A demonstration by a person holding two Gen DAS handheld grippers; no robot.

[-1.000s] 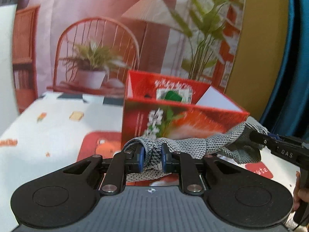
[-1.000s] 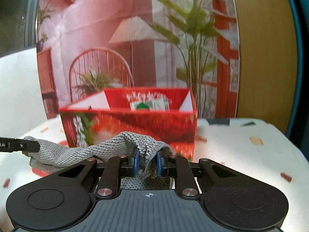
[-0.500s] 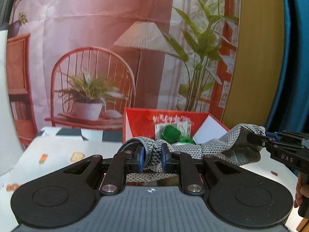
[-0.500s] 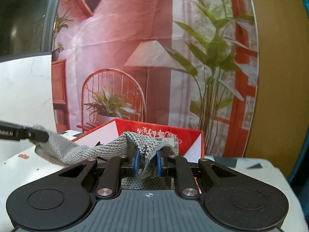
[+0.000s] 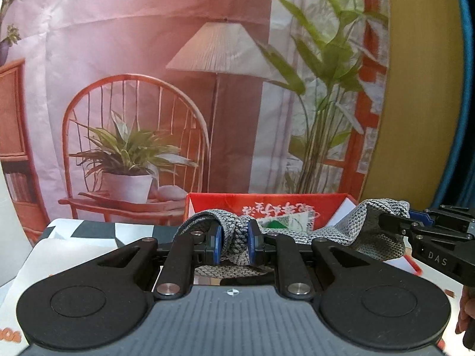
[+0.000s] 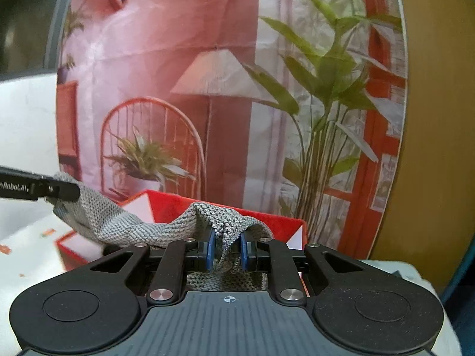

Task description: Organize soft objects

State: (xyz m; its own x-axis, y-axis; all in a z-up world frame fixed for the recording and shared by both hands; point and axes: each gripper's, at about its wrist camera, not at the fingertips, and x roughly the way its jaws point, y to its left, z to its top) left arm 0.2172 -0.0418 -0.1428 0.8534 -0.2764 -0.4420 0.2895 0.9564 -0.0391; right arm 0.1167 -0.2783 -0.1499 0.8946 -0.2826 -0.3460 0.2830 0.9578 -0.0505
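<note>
Grey knit cloth (image 5: 335, 234) held stretched between both grippers over open red box (image 5: 267, 204).

Box sits on the patterned table (image 5: 86, 237) before a printed backdrop (image 5: 148, 59); inside it something white and green (image 5: 279, 224), can't tell what. Left gripper (image 5: 233, 244) pinched nearly closed on one bunched end of the cloth, right gripper (image 6: 226, 250) clamped likewise on the other end. Both point level toward the box, side by side; cloth sags slightly between them, above the box rim.
</note>
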